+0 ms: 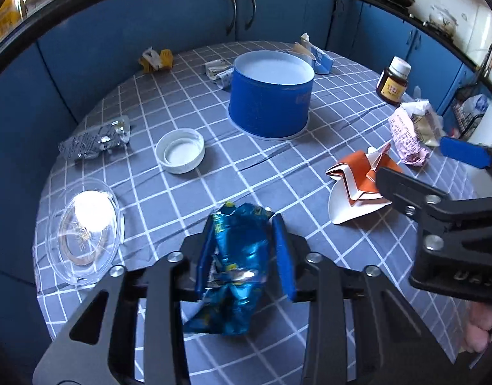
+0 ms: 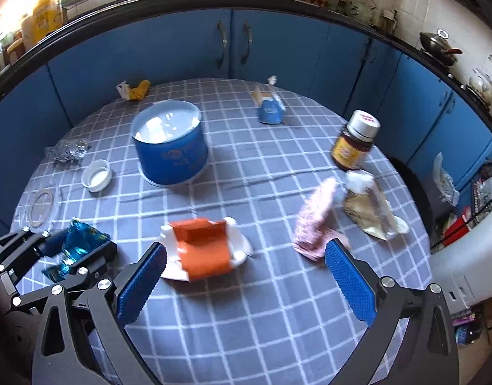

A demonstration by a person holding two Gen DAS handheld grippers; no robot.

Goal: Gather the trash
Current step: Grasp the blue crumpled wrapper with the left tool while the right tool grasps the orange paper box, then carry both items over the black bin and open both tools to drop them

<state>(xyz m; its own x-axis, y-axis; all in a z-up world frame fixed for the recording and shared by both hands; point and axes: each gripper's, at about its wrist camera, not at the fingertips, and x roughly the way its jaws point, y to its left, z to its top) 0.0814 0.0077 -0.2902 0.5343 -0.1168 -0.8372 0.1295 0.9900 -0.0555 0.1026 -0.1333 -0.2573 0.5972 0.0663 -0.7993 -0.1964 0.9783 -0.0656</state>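
Note:
My left gripper (image 1: 246,256) is shut on a crumpled shiny blue wrapper (image 1: 236,266), held just above the checked tablecloth; it also shows in the right wrist view (image 2: 77,243). My right gripper (image 2: 246,272) is open and empty, low over the table, with a flattened orange and white carton (image 2: 204,247) between and just beyond its fingers. The carton also shows in the left wrist view (image 1: 358,189). A blue round tub (image 1: 270,93) stands open at mid-table, and shows in the right wrist view (image 2: 170,141).
Other trash lies about: a pink wrapper (image 2: 313,221), a beige packet (image 2: 371,208), a crushed blue cup (image 2: 270,109), yellow scrap (image 1: 156,59), clear plastic (image 1: 95,141), a white lid (image 1: 180,150), a clear dish (image 1: 84,227). A brown jar (image 2: 354,141) stands right.

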